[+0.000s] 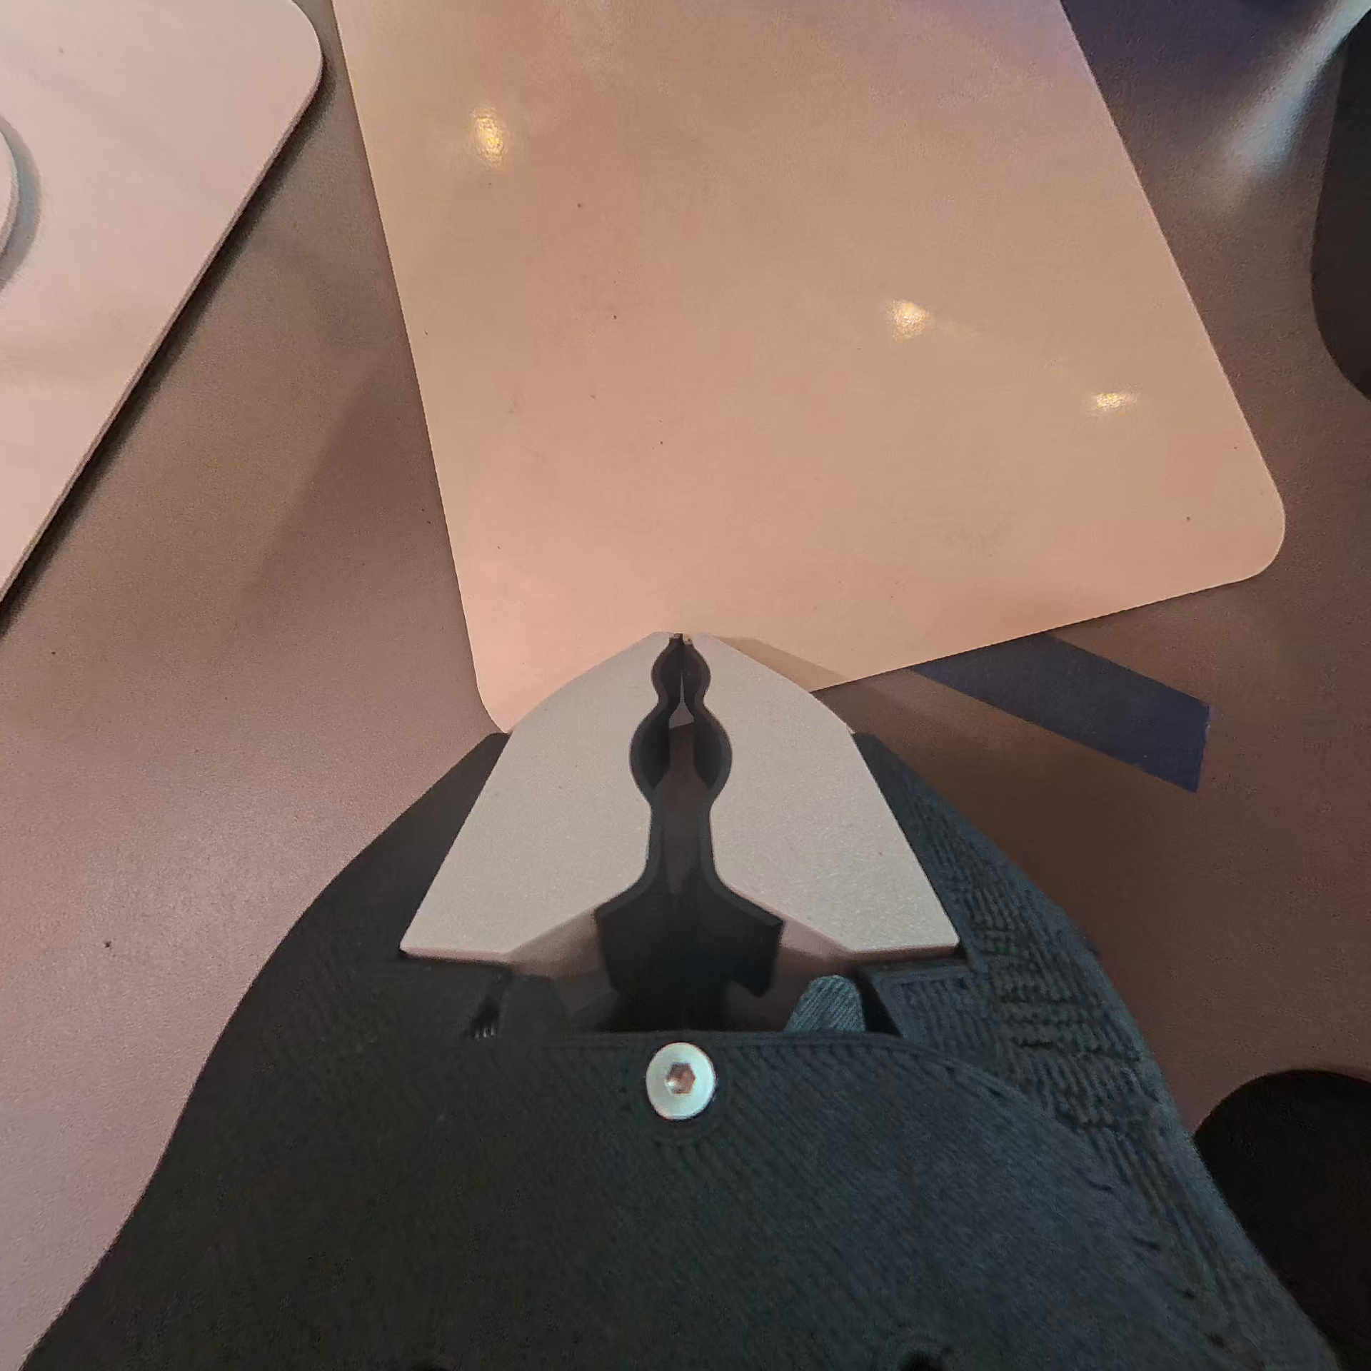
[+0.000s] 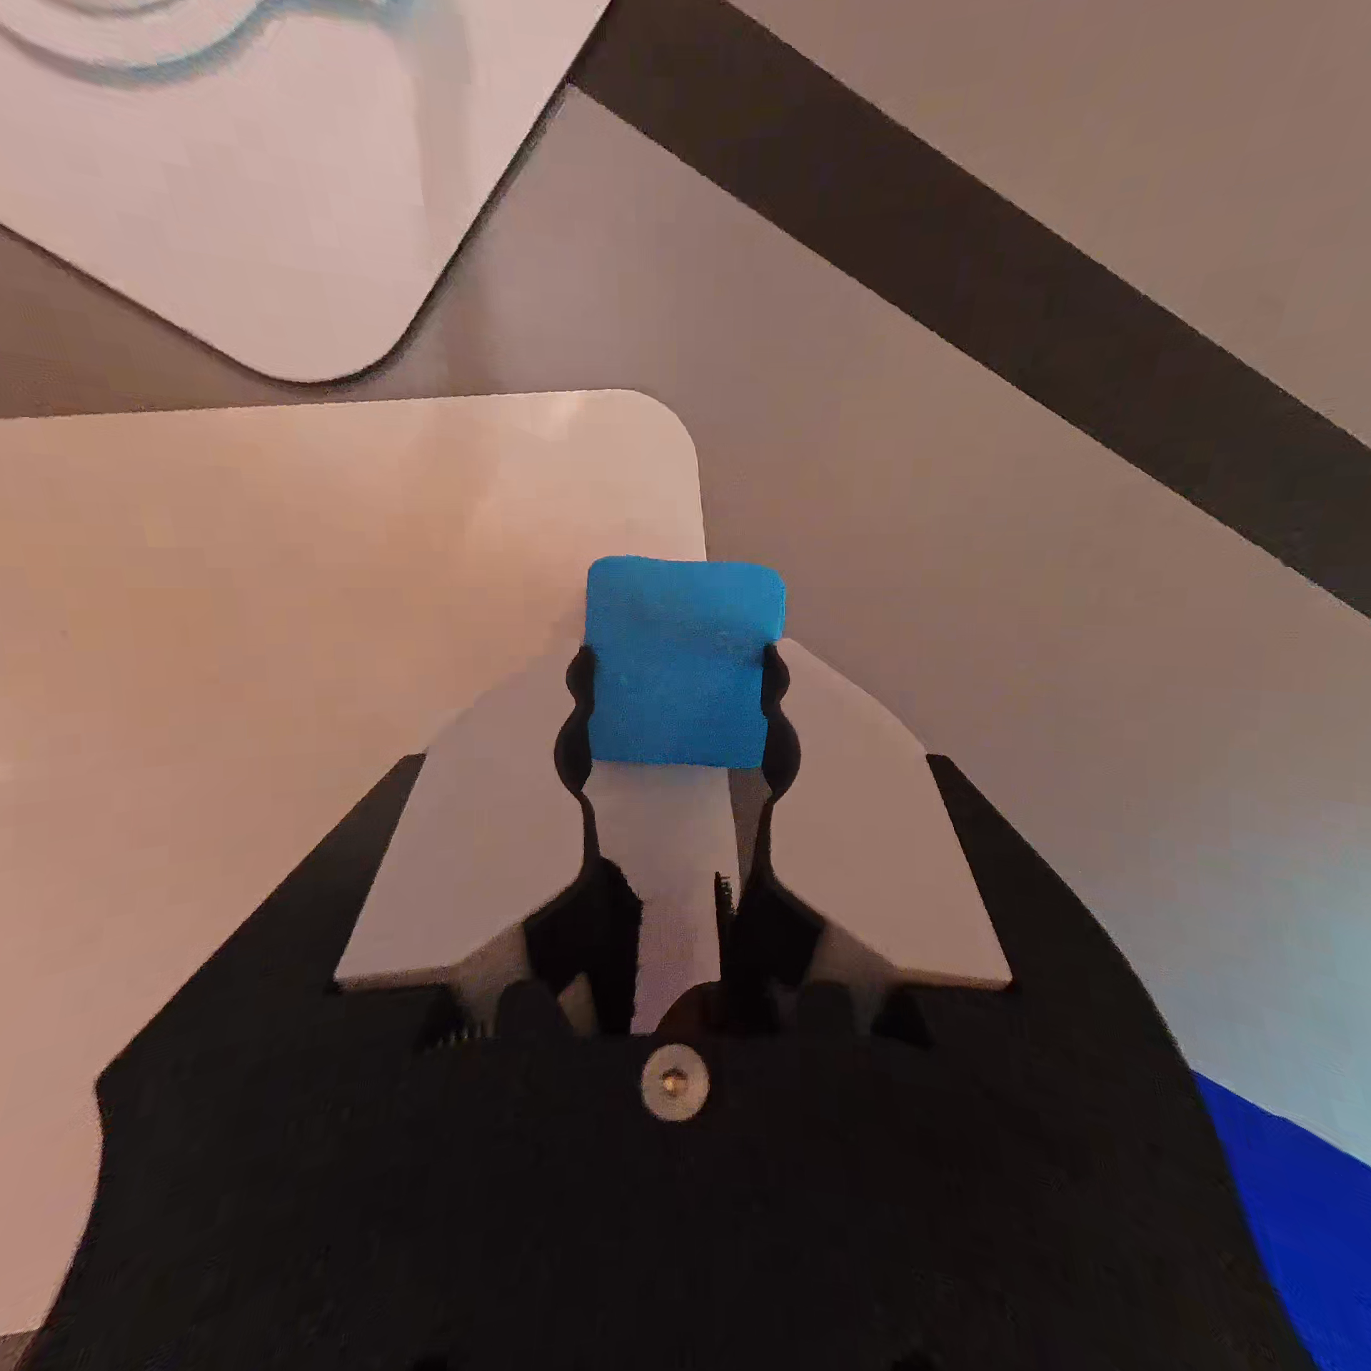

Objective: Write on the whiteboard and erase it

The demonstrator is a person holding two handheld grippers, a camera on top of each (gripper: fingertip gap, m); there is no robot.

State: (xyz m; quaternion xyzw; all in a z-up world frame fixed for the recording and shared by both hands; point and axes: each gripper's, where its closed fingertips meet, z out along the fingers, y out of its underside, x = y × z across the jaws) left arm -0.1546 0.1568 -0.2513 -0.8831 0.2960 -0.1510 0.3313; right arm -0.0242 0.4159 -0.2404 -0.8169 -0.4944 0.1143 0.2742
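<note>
Whiteboard (image 1: pixel 779 356): it lies flat on the brown table (image 1: pixel 185 779) in front of you, pale, glossy and rounded at the corners; its face shows only light reflections and a few tiny specks in your left wrist view.
Whiteboard in right view (image 2: pixel 297 630): the same kind of pale board fills the left half, its rounded far corner just beyond the eraser.
Left gripper (image 1: pixel 681 639): your fingers are pressed together at the tips with nothing between them, and those tips sit at the board's near edge; whether they touch it cannot be told.
Right gripper (image 2: pixel 676 660): your fingers are clamped on a blue eraser (image 2: pixel 682 660), one finger on each side of it.
Eraser position: it sticks out past your fingertips, over the right edge of the board near the far corner; contact with the surface cannot be judged.
Second board (image 1: pixel 126 222): another pale, rounded board lies to the left, apart from the first, with curved marks at its edge; the right view shows it (image 2: pixel 282 171) farther off with blurred curved lines.
Blue tape (image 1: pixel 1076 705): a dark blue strip lies on the table, running out from under the board's near edge.
Dark band (image 2: pixel 1001 282): it crosses the tabletop diagonally at upper right.
</note>
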